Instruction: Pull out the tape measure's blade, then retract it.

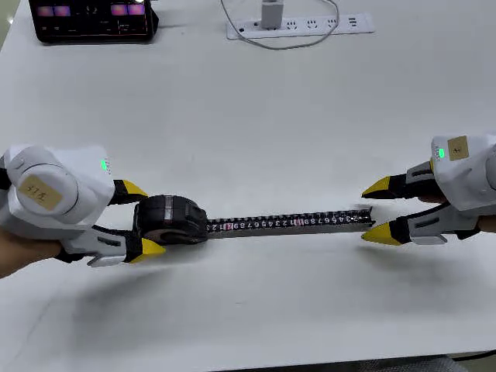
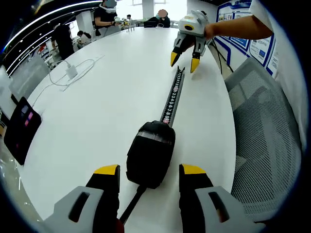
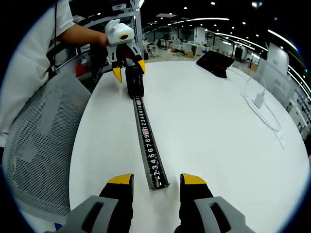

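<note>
The white worktop [image 1: 256, 116] carries everything. At its far left corner sits a dark tablet [image 1: 91, 18], and a white power strip [image 1: 298, 25] lies along the far edge; neither has a part in the job.

Near the near edge we hold the left gripper [image 1: 147, 218] towards the left side and the right gripper [image 1: 364, 215] towards the right side, well apart and facing each other along the tape.

Between them the blade [image 1: 291, 222] lies flat on the worktop, drawn out and running roughly parallel to the near edge. The tape measure's black case [image 1: 169, 221] rests at its left end.

The left gripper's jaws are spread around the case, one on each side. In the left gripper view a thin strip of white shows between each yellow tip and the case, so we judge that it brackets the case and does not clamp it.

The right gripper's jaws stand apart with the blade's free end just between their tips. They have hold of nothing; in the right gripper view the end lies on the surface in the gap.

We judge that the first half is done, since the blade is out. Retraction is what is left, as nothing shows the blade going back into the case yet.
</note>
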`<state>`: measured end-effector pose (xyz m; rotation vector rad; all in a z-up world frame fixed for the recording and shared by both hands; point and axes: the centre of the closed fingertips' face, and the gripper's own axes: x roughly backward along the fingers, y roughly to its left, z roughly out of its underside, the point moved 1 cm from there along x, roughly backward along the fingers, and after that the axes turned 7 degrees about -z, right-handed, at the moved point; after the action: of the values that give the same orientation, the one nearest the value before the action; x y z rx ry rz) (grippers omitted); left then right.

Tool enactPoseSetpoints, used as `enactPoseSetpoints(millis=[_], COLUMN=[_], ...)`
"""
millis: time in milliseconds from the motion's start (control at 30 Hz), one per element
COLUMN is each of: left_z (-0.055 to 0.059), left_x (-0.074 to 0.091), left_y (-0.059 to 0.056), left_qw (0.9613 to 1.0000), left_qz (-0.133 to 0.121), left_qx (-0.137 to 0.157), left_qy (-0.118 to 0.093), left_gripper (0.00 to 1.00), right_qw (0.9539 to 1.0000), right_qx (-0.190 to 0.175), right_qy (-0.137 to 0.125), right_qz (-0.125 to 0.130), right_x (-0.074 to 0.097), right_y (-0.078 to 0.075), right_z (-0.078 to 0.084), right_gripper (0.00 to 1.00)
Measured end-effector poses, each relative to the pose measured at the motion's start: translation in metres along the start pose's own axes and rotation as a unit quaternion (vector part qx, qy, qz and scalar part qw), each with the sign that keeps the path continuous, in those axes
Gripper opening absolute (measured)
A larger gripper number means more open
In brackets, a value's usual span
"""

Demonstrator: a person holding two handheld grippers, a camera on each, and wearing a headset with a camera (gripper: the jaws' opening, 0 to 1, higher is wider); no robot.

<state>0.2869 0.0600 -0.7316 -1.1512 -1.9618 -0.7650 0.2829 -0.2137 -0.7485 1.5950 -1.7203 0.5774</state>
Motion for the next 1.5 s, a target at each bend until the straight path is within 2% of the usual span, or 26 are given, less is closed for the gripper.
enactPoseSetpoints(millis=[467, 733, 1133, 1500], left_z=[0.003, 0.005, 0.010, 0.014], left_x=[0.008, 0.013, 0.024, 0.029], left_y=[-0.005, -0.007, -0.009, -0.018], left_qw=[0.9987, 0.9970, 0.9933, 0.9890], left_qz=[-0.022, -0.031, -0.050, -0.058], left_qx=[0.041, 0.062, 0.086, 0.110], left_qy=[-0.019, -0.034, -0.059, -0.079], left_gripper=[0.53, 0.58, 0.60, 0.63], right_qw=[0.9990, 0.9976, 0.9954, 0.9924], right_qx=[-0.028, -0.045, -0.064, -0.078], right_qy=[-0.019, -0.020, -0.028, -0.043], right_qz=[0.028, 0.048, 0.065, 0.085], right_x=[0.004, 0.008, 0.009, 0.014], right_y=[0.006, 0.007, 0.014, 0.018], right_z=[-0.007, -0.007, -0.007, -0.012], right_gripper=[0.49, 0.57, 0.62, 0.66])
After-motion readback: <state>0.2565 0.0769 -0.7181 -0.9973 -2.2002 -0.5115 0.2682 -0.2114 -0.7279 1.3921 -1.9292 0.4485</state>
